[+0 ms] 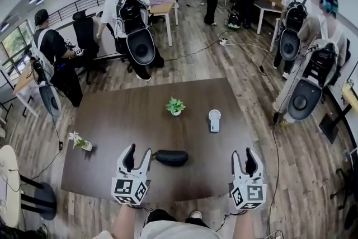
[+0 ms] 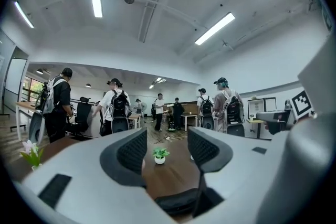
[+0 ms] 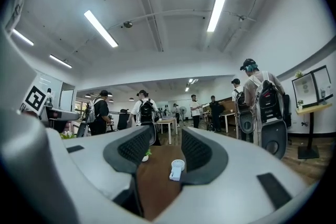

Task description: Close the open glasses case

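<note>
A black glasses case (image 1: 171,158) lies on the brown table (image 1: 123,120) near its front edge, a low rounded oblong with no raised lid showing. My left gripper (image 1: 139,152) hovers just left of the case, open, with nothing between its fingers. In the left gripper view the case (image 2: 178,202) sits low, under and in front of the open left gripper (image 2: 167,149). My right gripper (image 1: 244,155) stands open at the table's front right, well apart from the case. The right gripper (image 3: 167,150) holds nothing in its own view either.
A small potted plant (image 1: 175,106) and a white hand-held fan (image 1: 215,120) stand mid-table. A flower pot (image 1: 79,142) sits at the left edge. Several people with backpacks stand beyond the table; a round stool (image 1: 11,176) is at the left.
</note>
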A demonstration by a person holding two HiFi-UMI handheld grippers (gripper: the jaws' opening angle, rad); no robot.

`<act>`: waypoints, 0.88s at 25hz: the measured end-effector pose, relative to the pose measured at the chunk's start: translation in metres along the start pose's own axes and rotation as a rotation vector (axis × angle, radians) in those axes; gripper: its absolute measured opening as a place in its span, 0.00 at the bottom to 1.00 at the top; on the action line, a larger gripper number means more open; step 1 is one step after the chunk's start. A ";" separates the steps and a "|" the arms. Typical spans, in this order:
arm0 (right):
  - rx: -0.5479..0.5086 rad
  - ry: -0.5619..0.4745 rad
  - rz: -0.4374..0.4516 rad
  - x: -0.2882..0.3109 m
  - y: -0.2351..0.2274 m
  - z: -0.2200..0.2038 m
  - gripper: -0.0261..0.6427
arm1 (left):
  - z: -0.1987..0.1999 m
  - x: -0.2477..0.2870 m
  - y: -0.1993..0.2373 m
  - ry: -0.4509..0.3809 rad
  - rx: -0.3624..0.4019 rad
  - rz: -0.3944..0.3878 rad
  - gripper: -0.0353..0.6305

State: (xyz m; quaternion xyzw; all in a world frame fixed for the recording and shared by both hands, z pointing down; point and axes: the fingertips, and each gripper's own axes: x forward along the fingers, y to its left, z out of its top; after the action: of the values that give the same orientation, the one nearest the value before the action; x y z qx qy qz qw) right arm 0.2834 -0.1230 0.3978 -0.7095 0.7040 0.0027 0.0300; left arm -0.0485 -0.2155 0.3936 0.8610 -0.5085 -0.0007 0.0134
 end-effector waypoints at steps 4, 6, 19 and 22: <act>0.016 0.011 0.023 0.006 -0.017 -0.008 0.33 | -0.003 0.004 -0.010 0.001 -0.009 0.035 0.42; 0.027 0.009 0.034 0.010 -0.019 -0.011 0.33 | -0.004 0.006 -0.013 0.000 0.017 0.033 0.42; 0.008 -0.011 0.114 0.058 0.023 -0.013 0.33 | -0.007 0.012 0.022 -0.048 -0.007 0.054 0.42; -0.002 0.011 0.140 0.067 0.037 -0.023 0.33 | -0.015 0.010 0.030 -0.035 -0.007 0.068 0.42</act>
State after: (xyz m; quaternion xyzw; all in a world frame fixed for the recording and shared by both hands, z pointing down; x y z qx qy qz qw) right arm 0.2459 -0.1915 0.4163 -0.6585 0.7521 0.0013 0.0252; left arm -0.0699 -0.2381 0.4093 0.8430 -0.5376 -0.0173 0.0075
